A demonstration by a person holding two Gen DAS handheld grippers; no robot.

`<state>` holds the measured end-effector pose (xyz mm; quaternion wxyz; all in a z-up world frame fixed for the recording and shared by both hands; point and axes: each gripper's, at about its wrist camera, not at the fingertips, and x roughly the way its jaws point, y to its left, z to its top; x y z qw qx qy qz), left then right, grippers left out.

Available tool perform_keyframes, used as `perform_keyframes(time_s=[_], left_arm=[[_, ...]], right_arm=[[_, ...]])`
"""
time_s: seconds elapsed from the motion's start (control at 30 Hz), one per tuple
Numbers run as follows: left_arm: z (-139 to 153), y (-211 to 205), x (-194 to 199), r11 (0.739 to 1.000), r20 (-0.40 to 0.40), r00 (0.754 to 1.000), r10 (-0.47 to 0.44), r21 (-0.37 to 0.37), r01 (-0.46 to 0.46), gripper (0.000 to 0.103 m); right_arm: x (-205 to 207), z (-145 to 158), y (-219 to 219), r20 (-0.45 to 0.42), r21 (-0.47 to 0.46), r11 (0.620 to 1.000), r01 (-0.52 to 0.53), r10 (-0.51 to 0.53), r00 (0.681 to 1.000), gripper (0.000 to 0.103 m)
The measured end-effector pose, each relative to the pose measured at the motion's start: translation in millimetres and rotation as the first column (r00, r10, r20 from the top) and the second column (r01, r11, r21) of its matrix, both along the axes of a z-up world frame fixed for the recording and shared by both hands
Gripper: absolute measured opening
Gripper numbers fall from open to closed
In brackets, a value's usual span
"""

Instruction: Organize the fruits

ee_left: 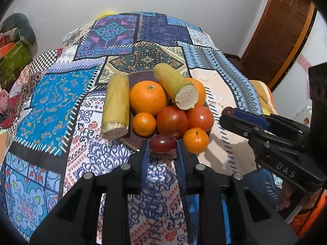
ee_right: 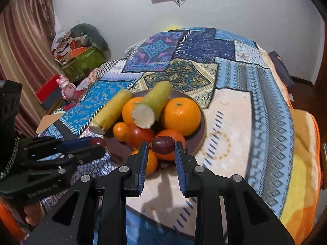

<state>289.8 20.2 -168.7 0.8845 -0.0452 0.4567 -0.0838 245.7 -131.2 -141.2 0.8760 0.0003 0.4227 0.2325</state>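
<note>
Two grapes, one in each gripper, and that is where we are right now. Our left gripper point(ee_left: 162, 146) is clenched on a dark red grape point(ee_left: 162, 146), pinched between the blue pads of its fingers point(ee_left: 145, 153). Our right gripper point(ee_right: 161, 145) is doing just the same, clamped on its own red grape point(ee_right: 162, 144), which sits crosswise between the tips. In the left view we see the right one hanging off to the side, a bit of red peeping from its tip; in the right view the left one shows likewise.

Moving outward, both grapes hover just in front of the brown plate point(ee_right: 202, 130), near its closest edge. The plate is heaped: a big orange point(ee_left: 148, 97), a second one behind on the right point(ee_right: 180, 116), two small mandarins point(ee_left: 143, 124) point(ee_left: 195, 140), two tomatoes point(ee_left: 172, 121) point(ee_left: 200, 118). One yellow-green cane piece point(ee_left: 175, 87) lies on top of the pile, and another point(ee_left: 116, 106) rests on the left rim, sticking out over the patchwork cloth point(ee_left: 51, 106) that covers the surface.

How far along? We would say nearly done: everything we can see is already gathered on the plate, and no loose fruit lies on the cloth. What seems left is setting down these two grapes. Our guess is they want a hollow between the round fruit, or they will roll.
</note>
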Motion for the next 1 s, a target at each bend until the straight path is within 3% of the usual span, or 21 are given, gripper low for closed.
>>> perform_keyframes(time_s=[0.7,0.87,1.0], left_arm=[[-23.6,-1.9,28.4,1.0,-0.075,0.997,-0.009,-0.024,0.007,0.026],[-18.1,0.7,21.9,1.0,-0.065,0.998,-0.004,-0.031,0.002,0.03],[-4.9,3.1,12.8,1.0,-0.033,0.999,0.006,-0.026,-0.006,0.032]], right_arm=[[15.4,-20.2,15.8,-0.031,-0.003,0.998,-0.063,0.063,0.998,0.025],[11.9,-15.2,12.4,-0.033,0.01,0.998,-0.064,0.064,0.997,0.033],[6.9,-4.3,9.2,-0.01,0.014,0.998,-0.059,0.059,0.998,0.034]])
